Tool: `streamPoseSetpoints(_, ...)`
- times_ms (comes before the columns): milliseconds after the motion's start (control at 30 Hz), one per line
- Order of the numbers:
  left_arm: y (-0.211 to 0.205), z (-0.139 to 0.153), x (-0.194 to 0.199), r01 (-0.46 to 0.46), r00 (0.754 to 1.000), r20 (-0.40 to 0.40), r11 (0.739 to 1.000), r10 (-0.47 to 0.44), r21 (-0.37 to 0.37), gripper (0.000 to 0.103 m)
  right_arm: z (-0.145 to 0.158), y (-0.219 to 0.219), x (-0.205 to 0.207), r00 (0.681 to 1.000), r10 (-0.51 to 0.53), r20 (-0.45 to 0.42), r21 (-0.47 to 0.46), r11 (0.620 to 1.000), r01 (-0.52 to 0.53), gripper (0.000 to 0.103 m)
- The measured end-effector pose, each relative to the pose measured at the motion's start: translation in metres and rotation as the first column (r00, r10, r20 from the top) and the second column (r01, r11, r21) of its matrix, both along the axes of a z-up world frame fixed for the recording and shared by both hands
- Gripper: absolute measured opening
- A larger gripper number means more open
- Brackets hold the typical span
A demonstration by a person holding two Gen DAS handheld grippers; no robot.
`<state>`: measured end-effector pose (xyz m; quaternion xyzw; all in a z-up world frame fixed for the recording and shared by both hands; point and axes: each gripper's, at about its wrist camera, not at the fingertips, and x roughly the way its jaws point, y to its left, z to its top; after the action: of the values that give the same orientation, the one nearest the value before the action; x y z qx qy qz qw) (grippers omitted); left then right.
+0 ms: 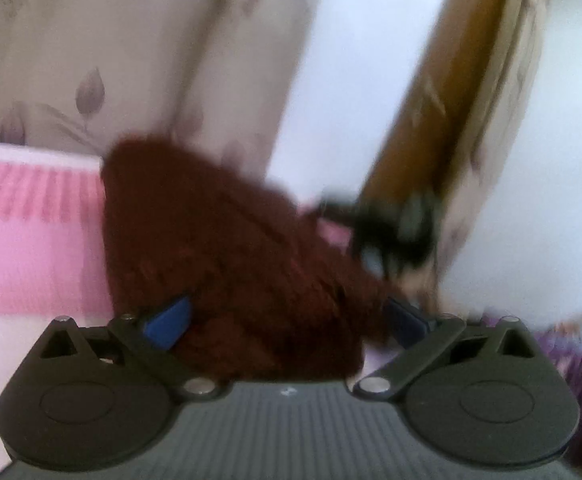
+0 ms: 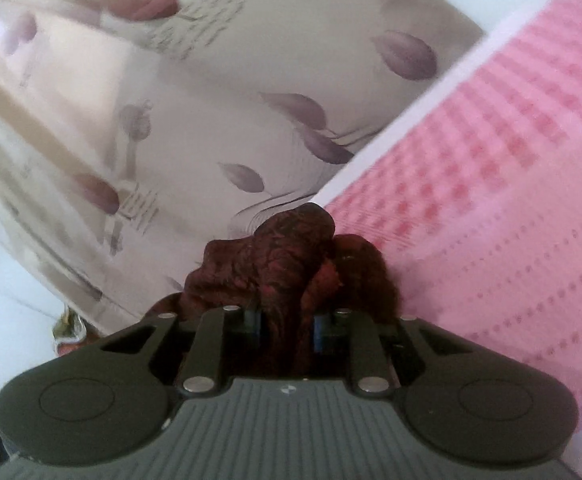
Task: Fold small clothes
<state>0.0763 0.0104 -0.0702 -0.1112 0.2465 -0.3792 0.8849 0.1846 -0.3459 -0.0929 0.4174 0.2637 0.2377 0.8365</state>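
Two grippers share one dark red garment (image 1: 227, 248) over the pink bedspread (image 1: 31, 240): the left gripper (image 1: 287, 320) has its fingers spread wide around the cloth without pinching, so it should close on an edge before any fold. The right gripper (image 2: 287, 326), tilted slightly downward, clamps a bunched fold (blur hides finer detail).

Layout — garment, bed and the two tongs.
The garment (image 1: 227, 248) lies on the bed (image 1: 31, 248), bunched between the spread fingers of the left tongs (image 1: 287, 322). To its right, the right tongs (image 1: 391, 228) meet its far edge. Behind the bed hangs a curtain (image 1: 91, 60). From the right wrist, the garment's fold sits between the right tongs' fingers — bed at right, curtain at left.
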Motion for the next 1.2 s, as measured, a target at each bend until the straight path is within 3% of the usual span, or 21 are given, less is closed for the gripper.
streamPoseSetpoints(67, -0.001, -0.009, -0.004, -0.002, 1.0, 0.007, 1.0, 0.002, 0.018, 0.103, 0.004, 0.0, 0.0, 1.0, 0.0, 0.012, 0.001, 1.0, 0.0, 0.032)
streamPoseSetpoints(100, 0.0, -0.011, -0.005, -0.004, 1.0, 0.005, 1.0, 0.004, 0.008, 0.103, 0.011, -0.001, -0.001, 1.0, -0.008, 0.019, -0.004, 1.0, 0.008, 0.041)
streamPoseSetpoints(133, 0.001, -0.012, -0.007, -0.006, 1.0, 0.004, 1.0, 0.006, -0.003, 0.103, 0.022, -0.003, -0.003, 0.999, -0.021, 0.032, -0.023, 1.0, 0.021, 0.041)
streamPoseSetpoints(200, 0.002, -0.011, -0.009, -0.006, 1.0, 0.004, 1.0, 0.006, -0.012, 0.103, 0.055, -0.001, -0.007, 0.994, -0.034, 0.102, -0.128, 0.991, 0.047, 0.043)
streamPoseSetpoints(267, 0.001, -0.011, -0.005, -0.004, 1.0, 0.011, 1.0, 0.004, -0.01, 0.103, 0.094, 0.007, -0.004, 0.985, 0.002, 0.172, -0.239, 0.97, 0.04, 0.051)
streamPoseSetpoints(300, 0.001, -0.014, -0.006, -0.004, 1.0, 0.016, 1.0, 0.004, -0.01, 0.103, 0.112, 0.016, 0.001, 0.98, 0.038, 0.194, -0.293, 0.956, 0.021, 0.062)
streamPoseSetpoints(333, 0.001, -0.016, -0.006, -0.003, 1.0, 0.021, 1.0, 0.004, -0.011, 0.103, 0.126, 0.027, 0.008, 0.976, 0.084, 0.2, -0.346, 0.938, -0.01, 0.072)
streamPoseSetpoints(400, 0.001, -0.016, -0.007, -0.004, 1.0, 0.029, 1.0, 0.005, -0.013, 0.103, 0.145, 0.053, 0.024, 0.965, 0.178, 0.192, -0.453, 0.889, -0.074, 0.076)
streamPoseSetpoints(533, 0.003, -0.016, -0.009, -0.009, 0.999, 0.037, 1.0, 0.01, -0.027, 0.103, 0.149, 0.12, 0.07, 0.938, 0.339, 0.067, -0.659, 0.721, -0.213, 0.079)
streamPoseSetpoints(667, 0.003, -0.02, -0.009, -0.005, 0.999, 0.047, 0.999, 0.006, -0.032, 0.103, 0.129, 0.154, 0.114, 0.926, 0.374, -0.055, -0.684, 0.662, -0.308, 0.079)
streamPoseSetpoints(700, 0.004, -0.02, -0.009, -0.005, 0.999, 0.043, 0.999, 0.006, -0.037, 0.103, 0.124, 0.156, 0.119, 0.918, 0.391, -0.071, -0.67, 0.663, -0.334, 0.072)
streamPoseSetpoints(733, 0.004, -0.022, -0.009, -0.004, 0.999, 0.039, 0.999, 0.005, -0.044, 0.103, 0.121, 0.163, 0.123, 0.909, 0.409, -0.083, -0.667, 0.654, -0.356, 0.034)
streamPoseSetpoints(767, 0.005, -0.022, -0.008, 0.001, 0.999, 0.036, 0.999, 0.001, -0.048, 0.103, 0.12, 0.174, 0.125, 0.902, 0.421, -0.095, -0.702, 0.615, -0.361, 0.008)
streamPoseSetpoints(833, 0.006, -0.023, -0.006, 0.001, 1.0, 0.022, 0.999, 0.0, -0.05, 0.103, 0.118, 0.2, 0.117, 0.902, 0.425, -0.073, -0.822, 0.486, -0.296, 0.007)
streamPoseSetpoints(900, 0.007, -0.023, -0.002, 0.004, 1.0, 0.0, 0.998, -0.004, -0.06, 0.103, 0.121, 0.203, 0.111, 0.916, 0.402, -0.014, -0.879, 0.432, -0.203, 0.006)
streamPoseSetpoints(933, 0.008, -0.024, 0.001, 0.008, 1.0, -0.022, 0.998, -0.009, -0.068, 0.103, 0.123, 0.199, 0.111, 0.931, 0.364, 0.03, -0.894, 0.425, -0.138, 0.006)
streamPoseSetpoints(1000, 0.011, -0.025, 0.003, 0.011, 0.999, -0.041, 0.996, -0.014, -0.087, 0.103, 0.125, 0.178, 0.118, 0.959, 0.263, 0.103, -0.867, 0.496, -0.043, 0.001)
streamPoseSetpoints(1067, 0.012, -0.026, 0.002, 0.006, 0.999, -0.04, 0.996, -0.009, -0.091, 0.103, 0.115, 0.155, 0.131, 0.982, 0.13, 0.134, -0.851, 0.523, 0.046, 0.002)
streamPoseSetpoints(1133, 0.012, -0.026, 0.0, 0.002, 1.0, -0.031, 0.996, -0.005, -0.094, 0.103, 0.104, 0.127, 0.143, 0.992, 0.092, 0.087, -0.749, 0.662, 0.004, 0.003)
streamPoseSetpoints(1167, 0.013, -0.026, 0.0, 0.0, 1.0, -0.029, 0.995, -0.003, -0.099, 0.103, 0.103, 0.121, 0.141, 0.99, 0.103, 0.097, -0.71, 0.704, -0.003, 0.003)
streamPoseSetpoints(1200, 0.014, -0.026, 0.0, 0.0, 1.0, -0.028, 0.994, -0.003, -0.108, 0.103, 0.106, 0.117, 0.138, 0.991, 0.078, 0.11, -0.706, 0.708, 0.023, 0.01)
